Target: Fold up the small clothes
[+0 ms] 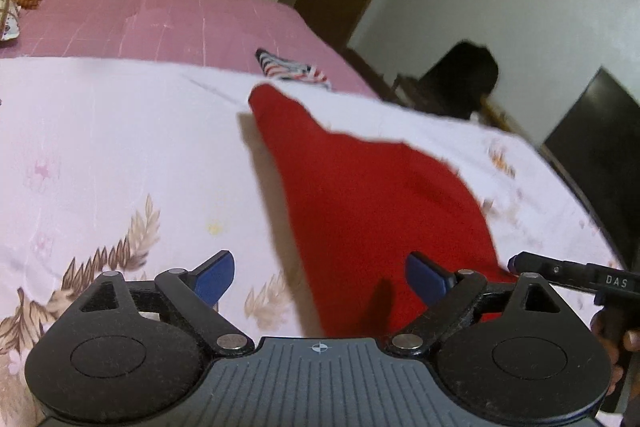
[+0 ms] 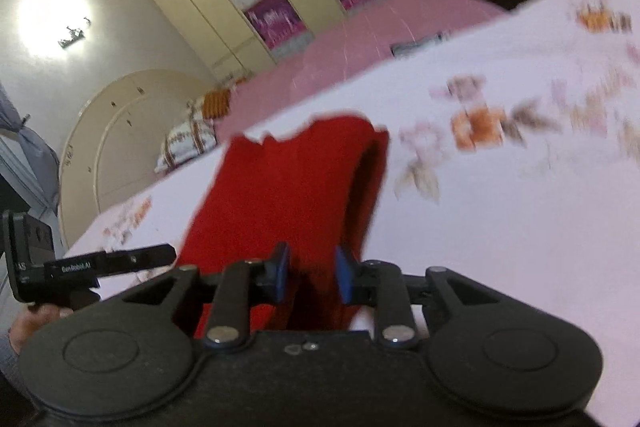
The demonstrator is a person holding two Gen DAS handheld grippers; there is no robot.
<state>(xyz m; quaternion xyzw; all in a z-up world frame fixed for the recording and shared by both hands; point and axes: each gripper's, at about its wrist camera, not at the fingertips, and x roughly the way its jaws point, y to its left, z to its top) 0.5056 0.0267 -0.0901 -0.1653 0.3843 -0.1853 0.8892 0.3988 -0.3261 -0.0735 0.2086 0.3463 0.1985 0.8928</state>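
Jaws of my left gripper [image 1: 320, 277] gape empty while my right gripper [image 2: 311, 277] stands narrow around the red garment [image 1: 372, 187] on the bed sheet [image 1: 120, 131], so I judge the fold begun; next I need a corner.

The red matt knitted cloth garment [image 1: 384, 195] lies on a smooth white floral cotton sheet [image 1: 120, 147]. The black matt plastic left gripper [image 1: 320, 277] has blue rubbery pads [image 1: 216, 277].

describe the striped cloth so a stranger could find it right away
Start at the pink bedspread and follow it to the edge of the white floral sheet. The striped cloth lies there, beyond the red garment; it alone has stripes.
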